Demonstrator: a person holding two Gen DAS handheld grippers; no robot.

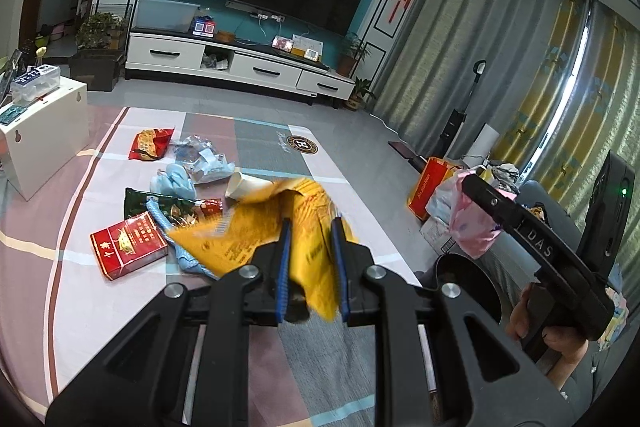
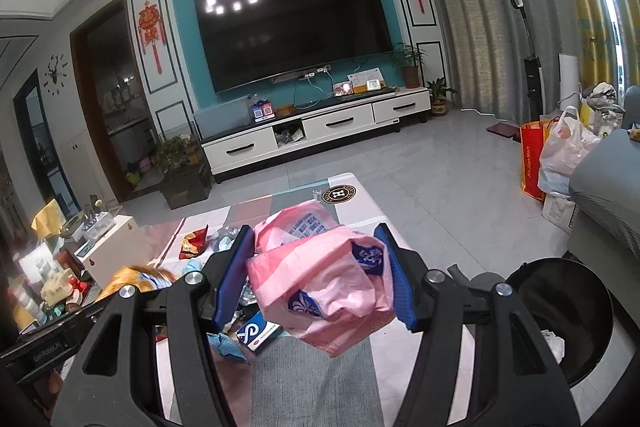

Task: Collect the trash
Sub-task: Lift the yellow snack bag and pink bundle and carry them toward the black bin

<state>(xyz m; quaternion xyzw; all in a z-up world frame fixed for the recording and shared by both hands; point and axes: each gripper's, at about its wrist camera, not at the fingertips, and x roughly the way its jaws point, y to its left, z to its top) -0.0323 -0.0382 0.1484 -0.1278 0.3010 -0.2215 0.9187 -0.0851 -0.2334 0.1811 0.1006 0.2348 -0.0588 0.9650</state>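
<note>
My left gripper is shut on a yellow wrapper, held above the checked cloth. My right gripper is shut on a crumpled pink plastic bag; the bag also shows in the left wrist view, to the right of the left gripper. A black bin stands just right of the right gripper, also seen in the left wrist view. Loose trash lies on the cloth: a red cigarette box, a green snack bag, a white paper cup, a red snack bag.
A white box stands left of the cloth. A blue-white box lies under the right gripper. A red bag and a white plastic bag stand beside the grey sofa. A TV cabinet is along the far wall.
</note>
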